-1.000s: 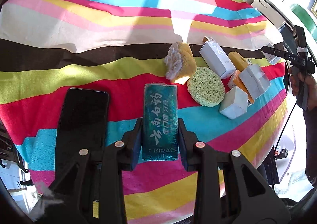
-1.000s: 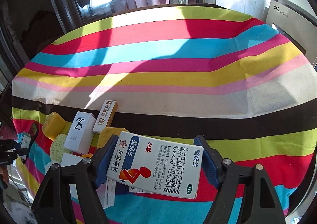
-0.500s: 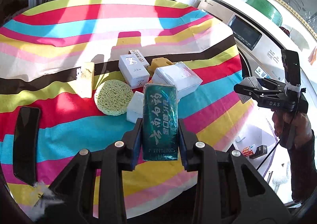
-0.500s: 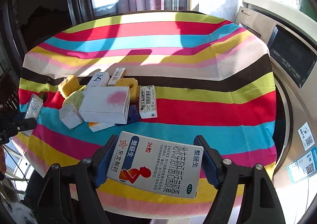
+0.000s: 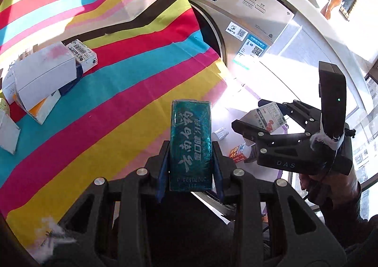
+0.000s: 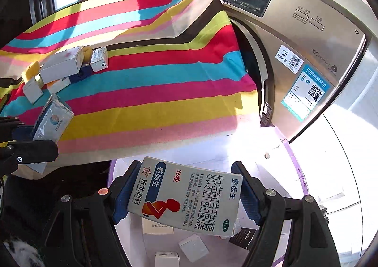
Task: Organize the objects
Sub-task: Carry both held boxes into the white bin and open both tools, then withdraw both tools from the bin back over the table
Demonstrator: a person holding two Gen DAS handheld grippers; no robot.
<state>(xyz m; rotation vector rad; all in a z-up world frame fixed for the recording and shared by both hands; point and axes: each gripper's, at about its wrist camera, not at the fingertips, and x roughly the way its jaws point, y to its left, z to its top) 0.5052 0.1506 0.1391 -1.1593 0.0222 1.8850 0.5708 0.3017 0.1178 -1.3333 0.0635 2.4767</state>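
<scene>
My left gripper (image 5: 191,146) is shut on a dark teal box (image 5: 191,134) with white lettering, held lengthwise just past the edge of the striped tablecloth (image 5: 99,101). My right gripper (image 6: 185,172) is shut on a wide white medicine box (image 6: 184,201) with blue and red print, hanging above a white bin with a purple rim (image 6: 298,170). In the left wrist view, the right gripper (image 5: 259,120) shows at the right with its white box (image 5: 269,114) in the jaws and a hand behind it. The right wrist view catches the teal box's pale side (image 6: 53,118) at the left edge.
A pile of white boxes (image 6: 61,66) and yellow sponges lies on the cloth's far left. A silver washing machine (image 6: 295,42) stands right against the table. Several small boxes (image 6: 193,247) lie in the bin. Bright sunlight washes out the floor.
Both grippers have swung right, off the table's top and past its edge towards the washing machine. Each still holds its box; the bin has come into view under the right one.
</scene>
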